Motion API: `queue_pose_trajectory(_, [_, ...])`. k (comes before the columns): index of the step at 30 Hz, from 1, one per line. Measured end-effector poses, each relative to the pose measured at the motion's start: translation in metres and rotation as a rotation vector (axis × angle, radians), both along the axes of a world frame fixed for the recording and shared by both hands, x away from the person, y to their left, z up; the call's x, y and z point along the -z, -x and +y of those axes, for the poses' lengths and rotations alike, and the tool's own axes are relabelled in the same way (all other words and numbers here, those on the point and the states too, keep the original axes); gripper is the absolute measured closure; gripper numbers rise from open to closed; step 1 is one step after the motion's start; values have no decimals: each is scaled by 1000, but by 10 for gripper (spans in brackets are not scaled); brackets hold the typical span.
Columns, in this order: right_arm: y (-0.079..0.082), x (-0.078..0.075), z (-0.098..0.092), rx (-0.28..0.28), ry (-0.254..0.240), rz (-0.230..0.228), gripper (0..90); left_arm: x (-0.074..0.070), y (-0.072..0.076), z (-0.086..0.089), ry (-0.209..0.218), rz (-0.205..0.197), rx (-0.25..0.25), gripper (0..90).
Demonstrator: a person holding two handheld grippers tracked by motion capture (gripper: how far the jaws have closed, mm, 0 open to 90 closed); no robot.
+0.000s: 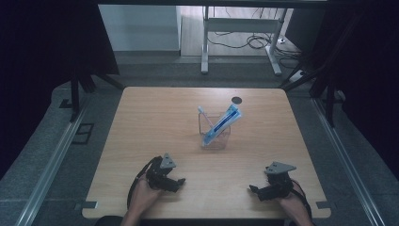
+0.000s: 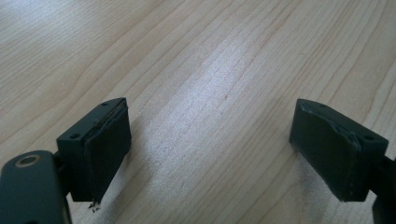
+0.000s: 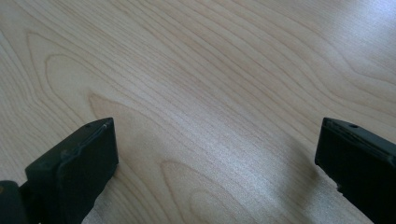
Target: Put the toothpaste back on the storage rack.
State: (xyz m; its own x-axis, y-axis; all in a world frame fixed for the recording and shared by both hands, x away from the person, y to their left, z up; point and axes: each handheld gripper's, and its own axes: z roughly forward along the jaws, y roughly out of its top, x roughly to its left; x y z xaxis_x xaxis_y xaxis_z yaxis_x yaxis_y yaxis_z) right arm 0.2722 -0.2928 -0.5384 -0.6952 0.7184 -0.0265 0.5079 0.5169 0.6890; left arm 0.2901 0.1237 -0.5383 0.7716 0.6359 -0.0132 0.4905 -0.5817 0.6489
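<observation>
Claws first, left to right. The left claw (image 1: 181, 181) rests low near the front edge of the bench (image 1: 141, 122), left of centre, its jaws spread wide over bare wood in the left gripper view (image 2: 210, 140), nothing between them. The right claw (image 1: 251, 189) sits near the front edge too, right of centre, jaws likewise wide apart with only wood grain between them in the right gripper view (image 3: 217, 154). Both point inward, toward each other.

The things nearest them stand well apart from both, around the middle of the bench: a clear plastic cup (image 1: 215, 135) with a blue-and-white toothpaste tube (image 1: 222, 124) leaning in it, its top tilted toward the back right corner, and what looks like a toothbrush (image 1: 201, 113) standing at the cup's left side, too small to be sure of.

The step in hand is probably a reach for the cup's contents. To do it well, lift a claw clear of the bench before moving forward, come at the tube from above its leaning upper end, and line the jaws across the tube's flat width. The cup looks light and could tip or slide if the tube is dragged sideways; steadying its rim with the other claw and drawing the tube out along its own slant should avoid that.
</observation>
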Motion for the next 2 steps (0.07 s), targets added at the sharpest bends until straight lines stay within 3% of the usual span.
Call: queue_pose_trajectory(2, [0,0,0,2,0,0,0,0,0,0,1,0,0,128])
